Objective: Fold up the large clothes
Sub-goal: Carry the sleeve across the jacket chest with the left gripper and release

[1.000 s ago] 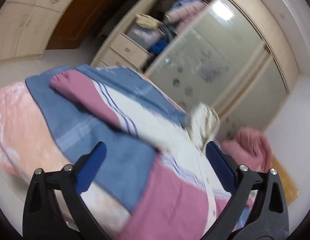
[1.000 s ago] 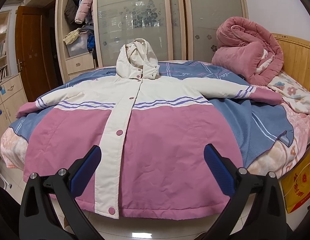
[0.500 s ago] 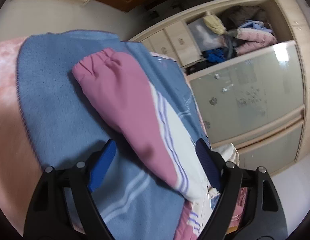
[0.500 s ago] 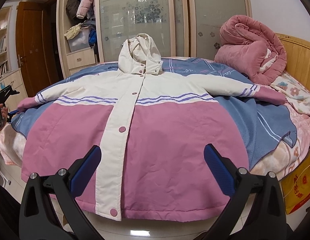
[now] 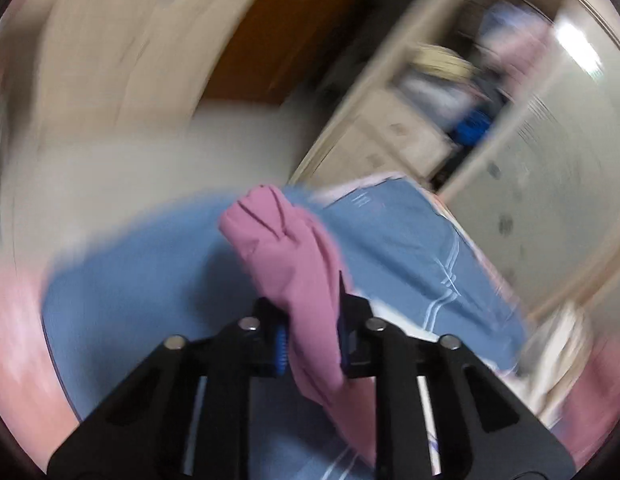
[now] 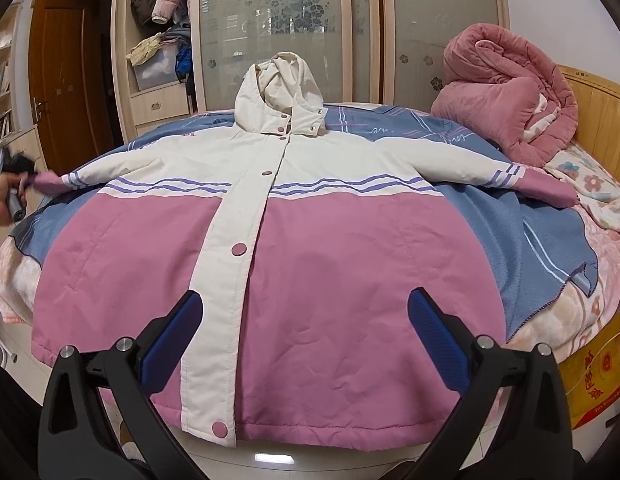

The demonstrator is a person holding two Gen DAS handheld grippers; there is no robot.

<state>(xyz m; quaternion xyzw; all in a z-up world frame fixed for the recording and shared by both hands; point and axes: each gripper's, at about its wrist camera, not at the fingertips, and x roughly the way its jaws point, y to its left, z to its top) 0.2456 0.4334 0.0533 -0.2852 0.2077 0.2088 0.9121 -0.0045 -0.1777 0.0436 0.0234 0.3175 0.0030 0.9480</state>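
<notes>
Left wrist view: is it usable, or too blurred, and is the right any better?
Left wrist view: room and wardrobe smear with motion blur; only the fingers and pink cuff stay fairly sharp. Right wrist view: crisp, evenly lit, jacket bowed by fisheye, lamp glare on floor.

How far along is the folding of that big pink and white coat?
Barely begun. Done: the pink and white hooded jacket lies spread flat, snapped shut, on the blue blanket. In hand: the left gripper is closing on its pink sleeve cuff; the right gripper hovers open over the hem. Every fold remains.
</notes>
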